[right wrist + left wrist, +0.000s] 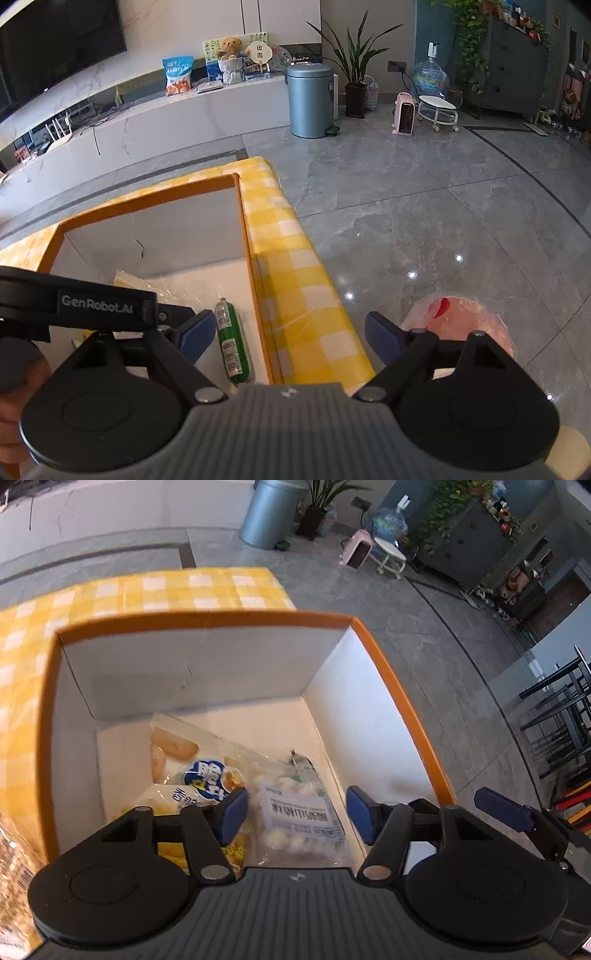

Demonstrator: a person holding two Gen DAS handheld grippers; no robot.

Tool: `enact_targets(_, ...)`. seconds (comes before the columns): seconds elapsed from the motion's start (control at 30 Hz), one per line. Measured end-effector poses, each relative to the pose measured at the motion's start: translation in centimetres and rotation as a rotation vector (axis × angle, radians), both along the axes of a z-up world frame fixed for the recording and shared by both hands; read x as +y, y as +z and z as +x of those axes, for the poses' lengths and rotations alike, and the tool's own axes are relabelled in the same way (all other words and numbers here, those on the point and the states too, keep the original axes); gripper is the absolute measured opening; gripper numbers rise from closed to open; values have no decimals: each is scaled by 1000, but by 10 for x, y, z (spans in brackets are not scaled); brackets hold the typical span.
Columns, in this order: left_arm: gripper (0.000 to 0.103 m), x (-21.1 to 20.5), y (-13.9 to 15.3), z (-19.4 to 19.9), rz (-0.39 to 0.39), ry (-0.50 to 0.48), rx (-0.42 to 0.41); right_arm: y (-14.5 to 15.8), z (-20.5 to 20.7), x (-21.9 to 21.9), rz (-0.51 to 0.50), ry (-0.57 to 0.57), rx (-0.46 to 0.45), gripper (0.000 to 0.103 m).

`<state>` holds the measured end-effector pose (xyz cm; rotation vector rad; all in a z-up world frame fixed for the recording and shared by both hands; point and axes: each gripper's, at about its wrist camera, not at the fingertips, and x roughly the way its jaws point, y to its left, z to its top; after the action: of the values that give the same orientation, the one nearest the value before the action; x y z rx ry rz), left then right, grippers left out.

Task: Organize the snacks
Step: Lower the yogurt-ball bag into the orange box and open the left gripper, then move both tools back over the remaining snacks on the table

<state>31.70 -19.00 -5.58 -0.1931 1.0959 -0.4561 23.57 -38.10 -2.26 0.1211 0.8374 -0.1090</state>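
Note:
An orange-rimmed white box (399,686) stands on the yellow checked table. Inside lie a clear bag of pale round candies (299,816) and a white-and-blue biscuit bag (192,771). My left gripper (297,814) is open and empty, held over the box above the bags. In the right wrist view the box (243,221) holds a green sausage-shaped snack (232,341). My right gripper (290,334) is open and empty above the box's right rim. The left gripper's body (96,304) crosses that view at left.
The yellow checked tablecloth (295,273) ends close to the box's right side, with grey floor beyond. A pink bag-lined bin (469,317) sits on the floor at right. A packaged snack (11,867) lies left of the box. A blue bin (310,99) stands far back.

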Motion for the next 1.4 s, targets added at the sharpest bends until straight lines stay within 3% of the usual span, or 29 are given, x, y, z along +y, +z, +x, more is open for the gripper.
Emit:
enact_targets(0.03,92,3,3,-1,-12,9,-7,1,-1,0,1,-4,-3,86)
enact_targets(0.17,93,21,18,-7,-92,66,-22,3,-4,-6,12,-21,-17,86)
enact_targets(0.27,93,36,34,-11,-96,97,-26,6,-8,-10,45,-30,-41,86)
enact_targets(0.5,93,57,68,-33,-12,122,-144,12,-9,-3,85,3,-73,86)
enact_targets(0.67,93,65,85,-44,112,113,-237,17,-8,9,75,34,-75,86)
enact_targets(0.87,93,76,102,-62,177,116,-296,42,-18,20,122,64,-174,86)
enact_targets(1.13,92,105,116,-83,244,166,-334,67,-28,46,154,103,-231,86)
enact_targets(1.4,91,163,131,-106,247,253,-337,82,-38,98,233,219,-275,86)
